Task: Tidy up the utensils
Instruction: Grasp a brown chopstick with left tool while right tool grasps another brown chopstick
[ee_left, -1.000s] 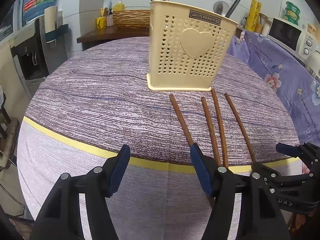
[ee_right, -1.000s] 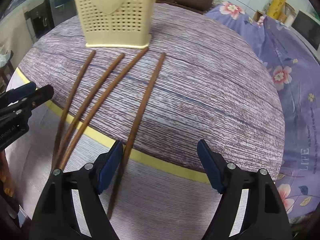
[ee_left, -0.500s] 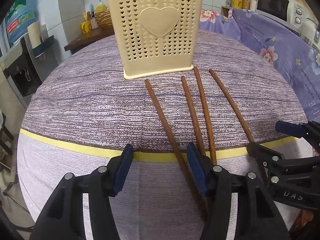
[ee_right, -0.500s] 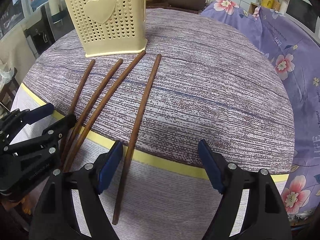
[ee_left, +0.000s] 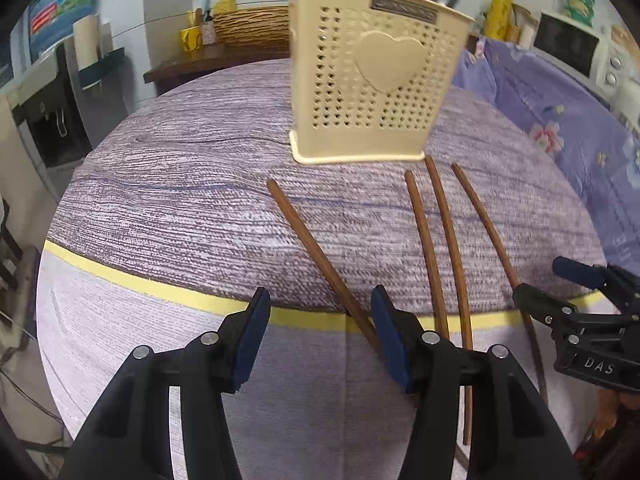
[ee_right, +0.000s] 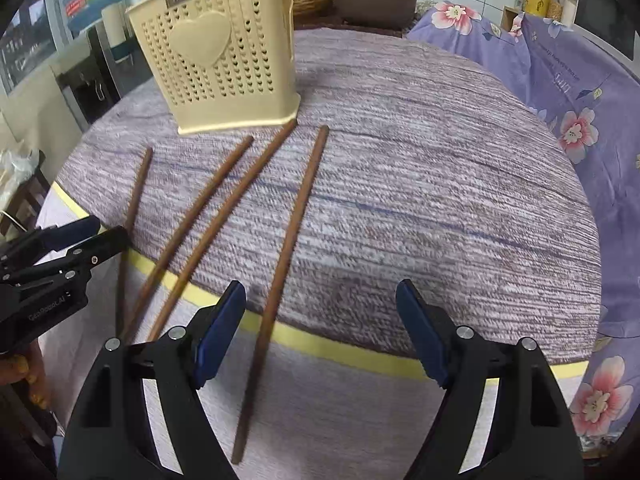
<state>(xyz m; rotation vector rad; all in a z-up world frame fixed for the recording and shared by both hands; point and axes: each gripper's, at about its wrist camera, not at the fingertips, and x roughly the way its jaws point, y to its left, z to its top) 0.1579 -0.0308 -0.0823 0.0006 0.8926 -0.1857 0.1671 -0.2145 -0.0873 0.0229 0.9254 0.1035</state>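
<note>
Several brown chopsticks lie on the round table, pointing at a cream perforated utensil holder [ee_left: 372,80] with a heart on its front; the holder also shows in the right wrist view [ee_right: 224,68]. My left gripper [ee_left: 320,336] is open over the table's near edge, and the leftmost chopstick [ee_left: 316,256] runs between its jaws close to the right pad. My right gripper [ee_right: 320,332] is open, and the rightmost chopstick [ee_right: 288,232] lies between its jaws near the left pad. Each gripper shows in the other's view, the left gripper [ee_right: 72,252] and the right gripper [ee_left: 568,292].
The table carries a purple wood-grain cloth with a yellow band [ee_left: 160,292] near its front edge. A floral purple cloth [ee_right: 568,92] covers furniture at the right. A microwave [ee_left: 576,52] and a wicker basket [ee_left: 248,28] stand behind the table.
The leftmost chopstick has swung away from the other three. My left gripper has shifted left and its jaws have narrowed around that chopstick. My right gripper has moved forward over the rightmost chopstick.
</note>
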